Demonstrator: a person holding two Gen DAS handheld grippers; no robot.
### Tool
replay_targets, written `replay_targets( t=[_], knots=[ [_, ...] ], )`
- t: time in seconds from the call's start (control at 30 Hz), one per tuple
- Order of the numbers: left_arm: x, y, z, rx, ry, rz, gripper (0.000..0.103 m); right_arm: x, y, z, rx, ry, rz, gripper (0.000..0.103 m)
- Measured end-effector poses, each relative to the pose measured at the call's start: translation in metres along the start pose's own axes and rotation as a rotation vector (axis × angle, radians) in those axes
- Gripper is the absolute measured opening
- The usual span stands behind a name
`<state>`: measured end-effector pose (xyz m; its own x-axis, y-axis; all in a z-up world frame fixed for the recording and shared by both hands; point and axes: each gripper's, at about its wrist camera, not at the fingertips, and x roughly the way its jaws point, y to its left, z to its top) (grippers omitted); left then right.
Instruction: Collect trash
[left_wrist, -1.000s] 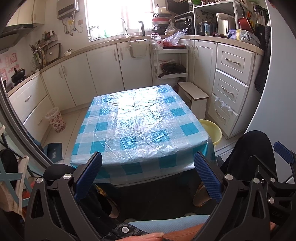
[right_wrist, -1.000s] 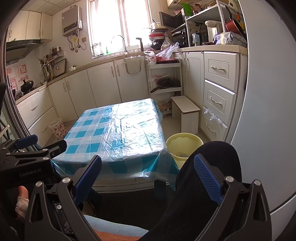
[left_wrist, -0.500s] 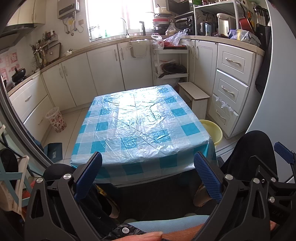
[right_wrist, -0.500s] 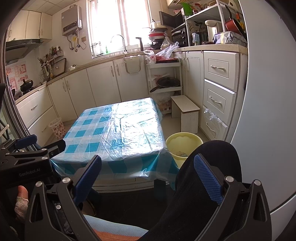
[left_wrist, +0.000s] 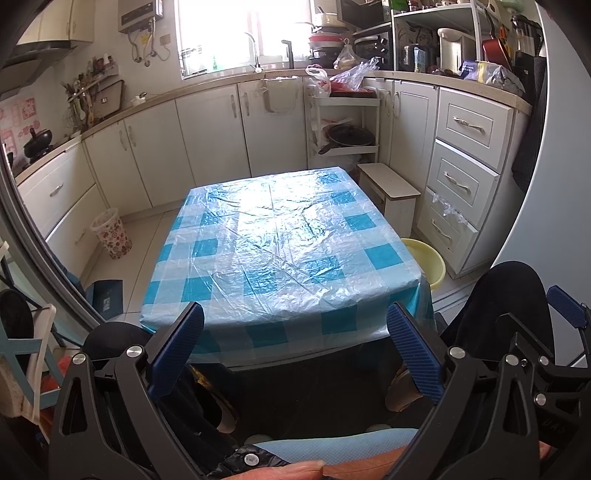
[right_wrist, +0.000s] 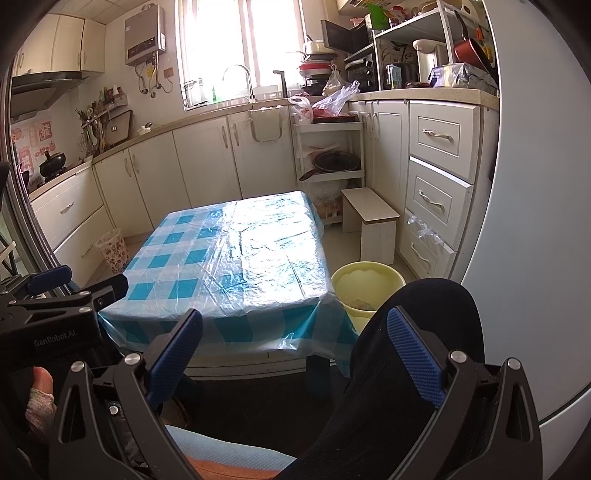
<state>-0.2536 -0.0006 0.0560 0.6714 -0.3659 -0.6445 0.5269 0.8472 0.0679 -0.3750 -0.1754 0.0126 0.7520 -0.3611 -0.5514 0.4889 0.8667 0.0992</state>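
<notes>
No loose trash shows on the table (left_wrist: 284, 236); its blue-and-white checked cloth under clear, wrinkled plastic film is bare from edge to edge in both views. The only litter visible is a small pale heap at the bottom of the yellow bucket (right_wrist: 365, 291), which stands on the floor just beside the table's right near corner. From the left wrist view only a slice of that bucket (left_wrist: 428, 258) shows past the cloth, and its contents are hidden there.

A flowered wastebasket (left_wrist: 112, 233) stands on the floor near the left cabinets, well apart from the table; what it holds cannot be told. A small white stool (right_wrist: 373, 221) sits between the table's far right corner and the drawers.

The left tongs (left_wrist: 295, 347) are spread wide with nothing between the blue pads, held low in front of the table's near edge above the person's dark-trousered knees. The right tongs (right_wrist: 295, 350) are likewise wide open and empty, with the person's right knee (right_wrist: 417, 332) rising behind the right pad. The left tongs' black body (right_wrist: 55, 325) shows at the left edge of the right wrist view.

Against the pictures from half a second and a second ago, almost nothing differs: both tongs keep the same opening and place, and table, bucket and wastebasket lie as before.
</notes>
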Motion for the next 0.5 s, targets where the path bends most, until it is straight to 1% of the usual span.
replay_targets(
  t=[0.5],
  knots=[
    [-0.0003, -0.0021, -0.0009, 0.005, -0.006, 0.008, 0.095, -0.0011, -0.0021, 0.0009, 0.003, -0.004, 0.003, 0.096]
  ],
)
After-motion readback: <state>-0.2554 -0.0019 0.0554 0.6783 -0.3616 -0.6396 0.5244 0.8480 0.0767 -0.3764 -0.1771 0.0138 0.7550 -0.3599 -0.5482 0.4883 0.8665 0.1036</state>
